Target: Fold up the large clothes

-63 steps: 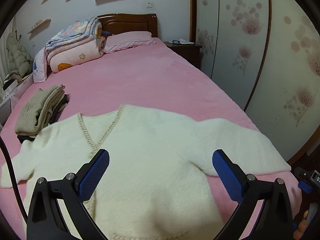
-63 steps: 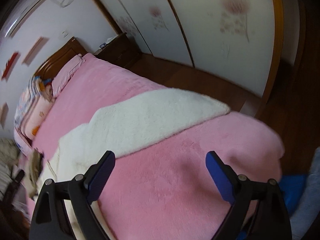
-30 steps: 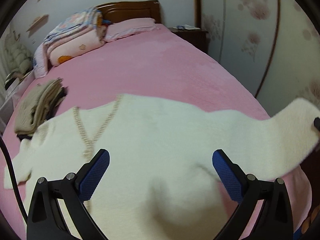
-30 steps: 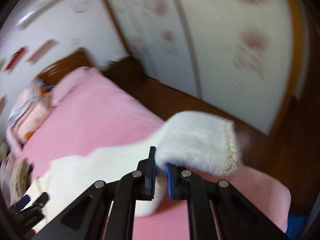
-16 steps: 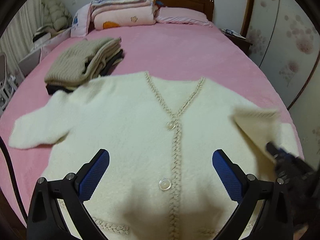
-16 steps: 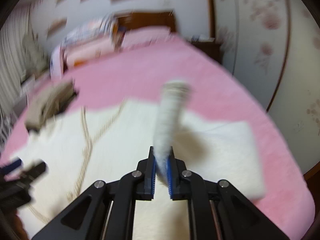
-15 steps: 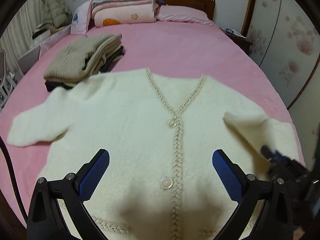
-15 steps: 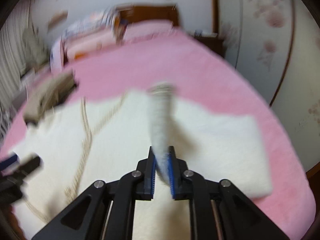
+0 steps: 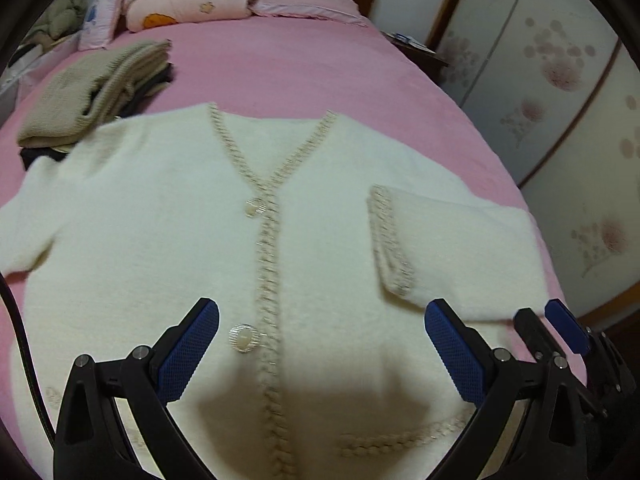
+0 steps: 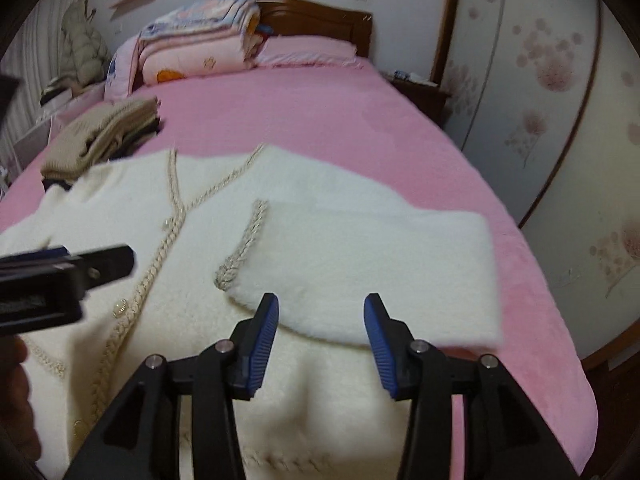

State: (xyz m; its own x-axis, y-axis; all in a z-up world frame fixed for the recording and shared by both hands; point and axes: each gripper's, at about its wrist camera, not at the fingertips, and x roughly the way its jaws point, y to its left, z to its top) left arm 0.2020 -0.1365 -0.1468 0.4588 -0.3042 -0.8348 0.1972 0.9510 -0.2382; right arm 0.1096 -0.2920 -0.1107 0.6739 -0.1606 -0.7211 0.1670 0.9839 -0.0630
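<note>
Blue pads spread wide on the left gripper [image 9: 322,344], nothing between them, hovering over the lower front of the cream cardigan [image 9: 168,240]. The right gripper [image 10: 320,336] has its jaws parted too, empty, just short of the sleeve [image 10: 372,268] that lies folded across the chest, braided cuff [image 10: 244,248] pointing toward 10 o'clock. The cardigan lies buttoned and face up on the pink bed cover [image 9: 304,68], its other sleeve [image 9: 28,220] stretched flat toward 9 o'clock. Out at 10 o'clock sits a stack of folded knitwear [image 9: 92,88] — beige on top, dark beneath. At 12 o'clock, folded quilts [image 10: 196,48] and a pink pillow [image 10: 308,54] rest against the dark wooden headboard [image 10: 320,18]. A nightstand [image 10: 420,94] stands at 1 o'clock — beyond it, wardrobe doors [image 10: 552,92] with pale floral print fill the 2 to 3 o'clock side.
</note>
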